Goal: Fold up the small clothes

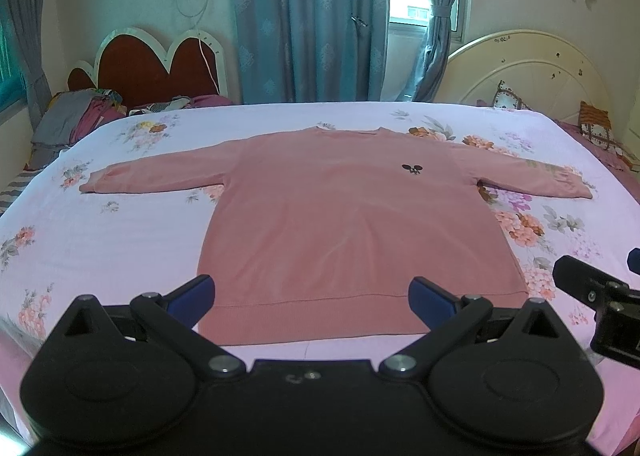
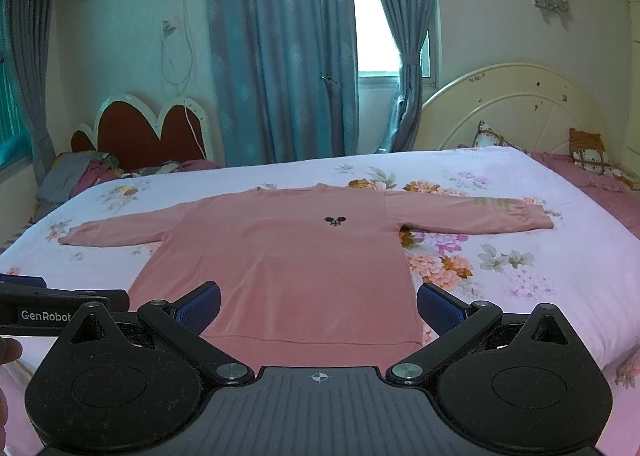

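Observation:
A pink long-sleeved sweater point(image 1: 344, 216) lies flat and face up on the bed, sleeves spread out to both sides, a small black logo on its chest. It also shows in the right wrist view point(image 2: 280, 268). My left gripper point(image 1: 312, 294) is open and empty, hovering over the sweater's bottom hem. My right gripper point(image 2: 318, 302) is open and empty, also above the hem, a little further right. The right gripper's body shows at the right edge of the left wrist view point(image 1: 600, 300).
The bed has a floral white sheet point(image 1: 120, 224). A pile of clothes point(image 1: 76, 116) lies at the far left by a red headboard. Pillows point(image 1: 596, 128) sit at the right by a cream headboard point(image 1: 532, 68). Blue curtains hang behind.

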